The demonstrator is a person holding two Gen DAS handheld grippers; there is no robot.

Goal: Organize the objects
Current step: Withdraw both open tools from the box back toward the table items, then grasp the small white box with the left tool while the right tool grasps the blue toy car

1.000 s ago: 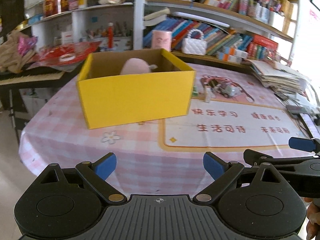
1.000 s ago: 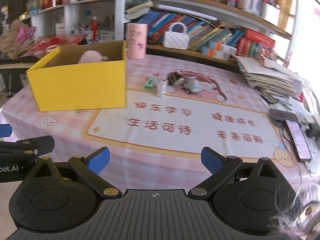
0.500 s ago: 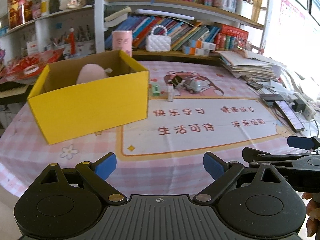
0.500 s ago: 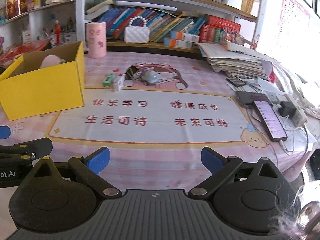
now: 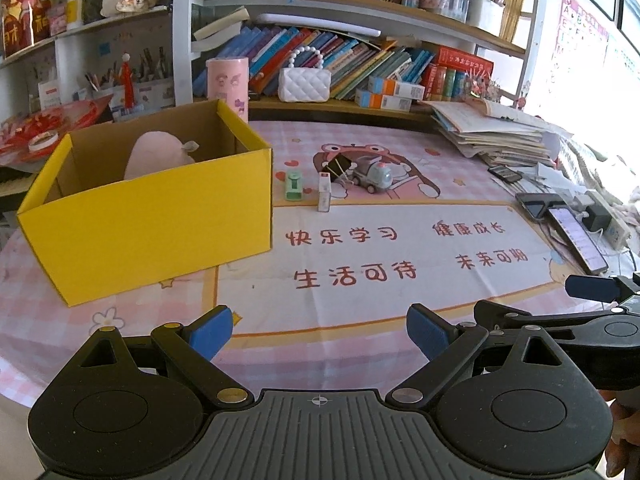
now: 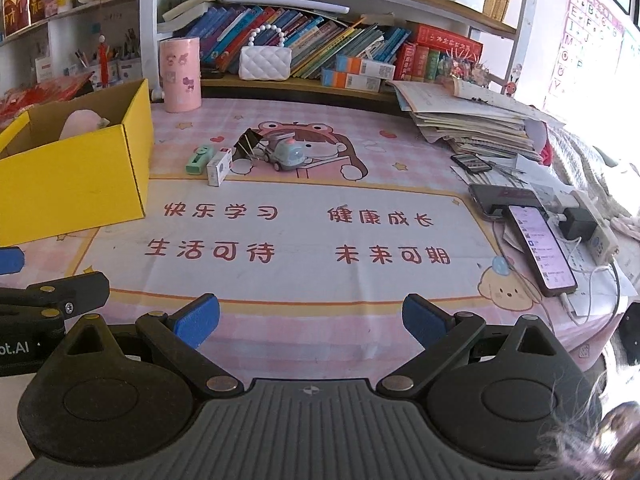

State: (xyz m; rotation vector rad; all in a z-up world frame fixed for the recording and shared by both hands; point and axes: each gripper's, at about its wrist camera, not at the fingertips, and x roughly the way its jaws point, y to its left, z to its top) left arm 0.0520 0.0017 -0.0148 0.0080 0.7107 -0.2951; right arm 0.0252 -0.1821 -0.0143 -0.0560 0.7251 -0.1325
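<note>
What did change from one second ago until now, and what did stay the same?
Both cameras swung right: the yellow box slid toward the left of each view, and the phones came into sight. Nothing was gripped or released. The left gripper and right gripper stay open and empty; the small items lie unmoved.

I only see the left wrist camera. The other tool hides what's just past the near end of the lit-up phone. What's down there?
Observer: A white cable is plugged into the near end of the black phone with the lit screen.
Operator: Is the other tool holding anything?
Observer: No. The right tool is open, with nothing between its blue pads.
Operator: What's the yellow thing printed next to the phone?
Observer: A yellow chick in a blue hat, printed on the pink checked tablecloth.
</note>
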